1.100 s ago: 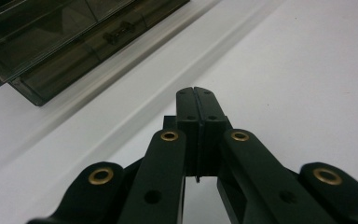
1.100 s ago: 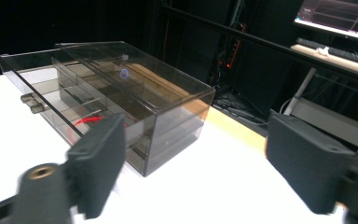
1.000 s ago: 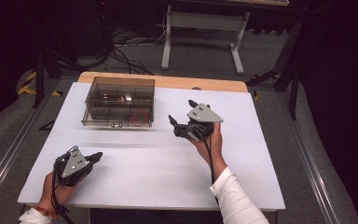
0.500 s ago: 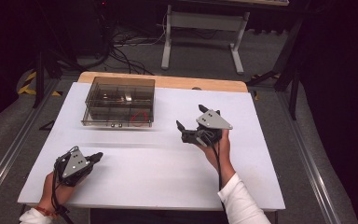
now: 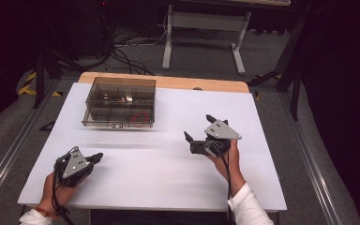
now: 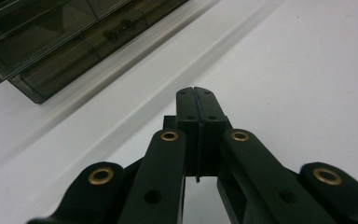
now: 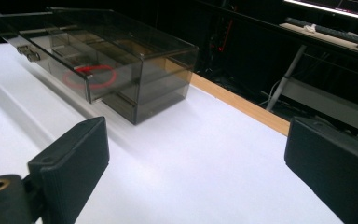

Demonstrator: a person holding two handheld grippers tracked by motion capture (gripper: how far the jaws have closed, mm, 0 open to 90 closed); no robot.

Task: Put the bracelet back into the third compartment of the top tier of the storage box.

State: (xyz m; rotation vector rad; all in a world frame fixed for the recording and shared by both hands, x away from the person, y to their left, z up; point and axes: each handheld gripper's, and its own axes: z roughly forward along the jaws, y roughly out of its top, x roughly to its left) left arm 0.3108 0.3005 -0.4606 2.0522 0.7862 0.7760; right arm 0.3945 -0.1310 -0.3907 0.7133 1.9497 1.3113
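The smoked clear compartment box (image 5: 120, 102) sits at the far left of the white table (image 5: 159, 187), lid down, a red ring (image 7: 89, 76) visible inside near its front wall and 2 small latches (image 7: 27, 52) on the front edge. The right gripper (image 5: 198, 130) is well apart from it at mid-right, its jaws just opened wide with nothing between them; the left gripper (image 5: 92, 160) rests near the front-left edge with its jaws pressed together, empty. Risk as I see it: the box looks light on a slick sheet, so 1 open jaw nudging a latch or lid edge could just shove it back, since the left isn't bracing it.
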